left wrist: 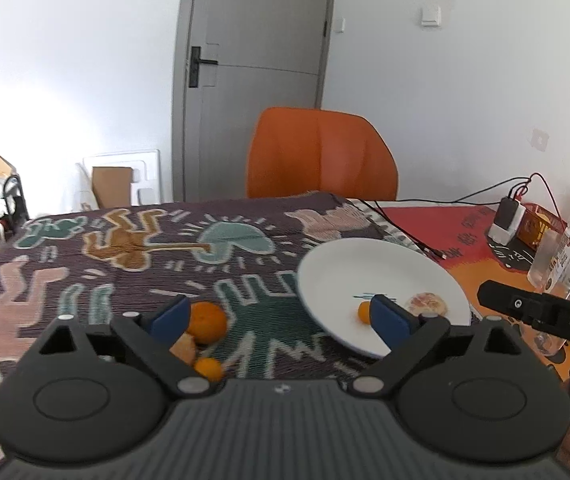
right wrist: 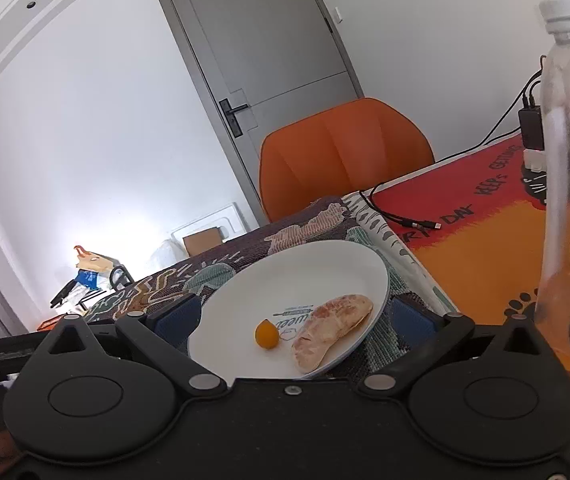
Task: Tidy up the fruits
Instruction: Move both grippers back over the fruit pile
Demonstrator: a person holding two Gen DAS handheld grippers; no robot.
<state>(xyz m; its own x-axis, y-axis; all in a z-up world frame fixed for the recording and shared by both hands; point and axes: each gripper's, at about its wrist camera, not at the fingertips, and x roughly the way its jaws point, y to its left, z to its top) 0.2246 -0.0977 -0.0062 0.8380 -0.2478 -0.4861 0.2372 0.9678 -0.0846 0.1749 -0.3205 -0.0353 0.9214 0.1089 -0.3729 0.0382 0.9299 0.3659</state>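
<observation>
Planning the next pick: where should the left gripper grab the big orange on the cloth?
Grip the big orange across its widest middle, coming from above. It is round and sits on the cloth close against a peeled piece on the near side, so a low approach would likely bump that. The left gripper is open.

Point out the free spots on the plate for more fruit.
White plate: bare across its far and left half, beyond the kumquat. The near right edge is crowded by the peeled segment.

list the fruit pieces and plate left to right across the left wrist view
peeled segment → small kumquat on the cloth → white plate → small kumquat on the plate → peeled citrus piece
</observation>
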